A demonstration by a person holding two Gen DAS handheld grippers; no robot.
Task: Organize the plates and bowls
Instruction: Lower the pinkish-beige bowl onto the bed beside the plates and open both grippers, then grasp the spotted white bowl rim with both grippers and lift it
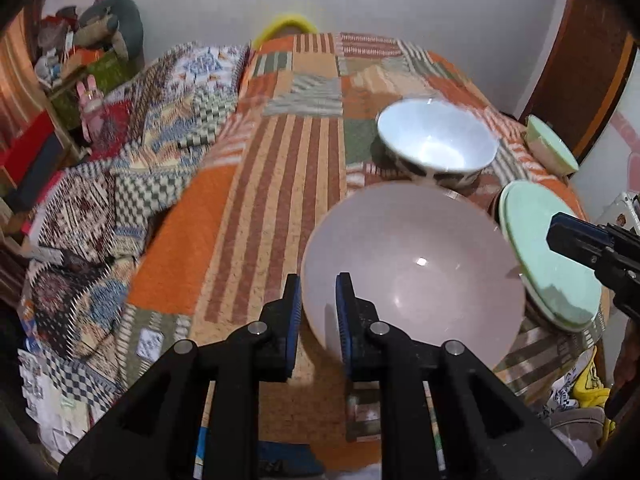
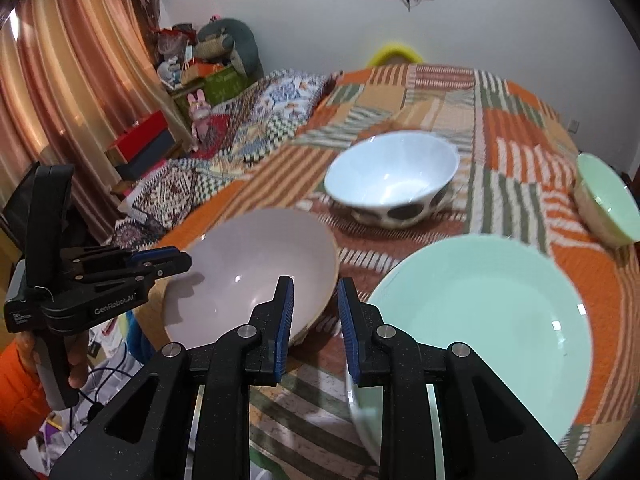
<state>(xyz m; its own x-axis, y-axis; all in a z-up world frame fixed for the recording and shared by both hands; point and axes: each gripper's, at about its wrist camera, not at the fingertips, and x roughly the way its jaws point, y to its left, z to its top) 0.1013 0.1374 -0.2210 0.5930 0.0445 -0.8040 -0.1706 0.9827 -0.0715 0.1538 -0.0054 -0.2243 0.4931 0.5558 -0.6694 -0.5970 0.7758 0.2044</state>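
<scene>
A large pale pink bowl [image 1: 420,272] [image 2: 248,268] sits on the patchwork cover. My left gripper [image 1: 318,300] [image 2: 186,260] is at its near-left rim, shut to a narrow slit. The rim shows in that slit, and I cannot tell whether the pads touch it. A mint green plate [image 1: 532,232] [image 2: 480,320] lies just right of the bowl. My right gripper [image 2: 314,304] [image 1: 550,234] is shut between bowl and plate, its right finger against the plate's left edge. Farther back stand a white bowl with dark spots [image 1: 436,140] [image 2: 392,176] and a small green bowl [image 1: 550,144] [image 2: 608,200].
The dishes rest on a soft orange striped cover [image 1: 260,200]. A rumpled checked quilt [image 1: 132,168] lies to its left, with boxes and toys [image 2: 200,76] beyond. A hand in an orange sleeve [image 2: 76,368] holds the left gripper. A brown door [image 1: 580,64] stands at the right.
</scene>
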